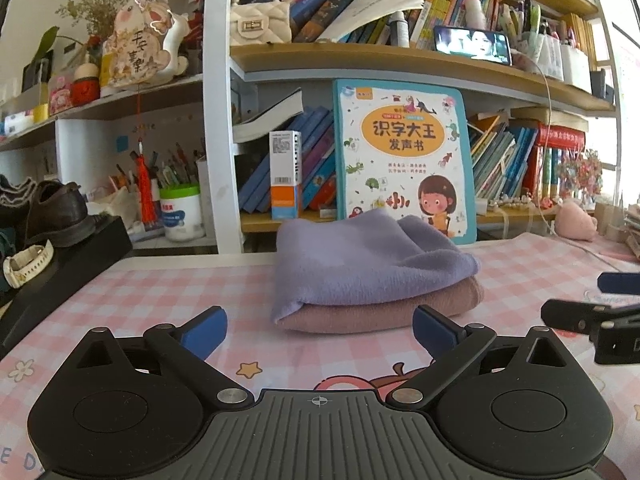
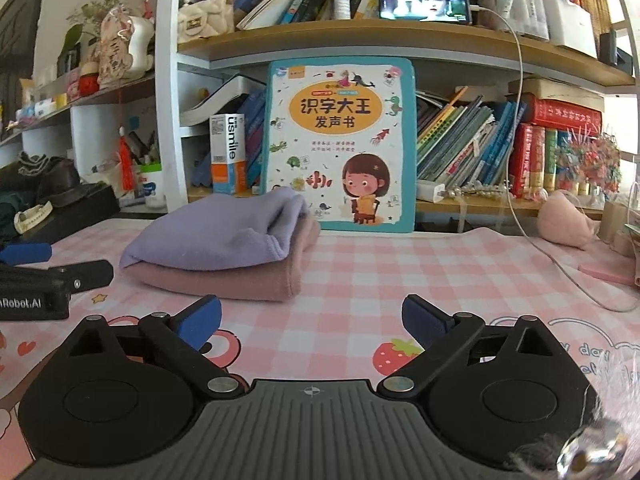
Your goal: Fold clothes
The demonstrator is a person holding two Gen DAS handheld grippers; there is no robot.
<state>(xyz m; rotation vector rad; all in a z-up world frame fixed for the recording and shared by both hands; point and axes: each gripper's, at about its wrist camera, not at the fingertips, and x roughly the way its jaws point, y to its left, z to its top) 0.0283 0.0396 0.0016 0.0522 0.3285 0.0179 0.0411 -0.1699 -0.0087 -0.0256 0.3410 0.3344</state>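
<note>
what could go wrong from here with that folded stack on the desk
1. The purple cloth lies loosely on the pink cloth, overhanging its left end; a nudge from either open tongs, left or right, could slide it off or undo the fold.
2. The stack sits close in front of the upright picture book; pushing it back might tip the book.
3. The white cable trails across the mat near the right tongs and could snag.

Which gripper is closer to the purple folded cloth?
Left. The left gripper sits open right before the purple folded cloth; the right gripper, also open, sits off to the cloth's right side.
</note>
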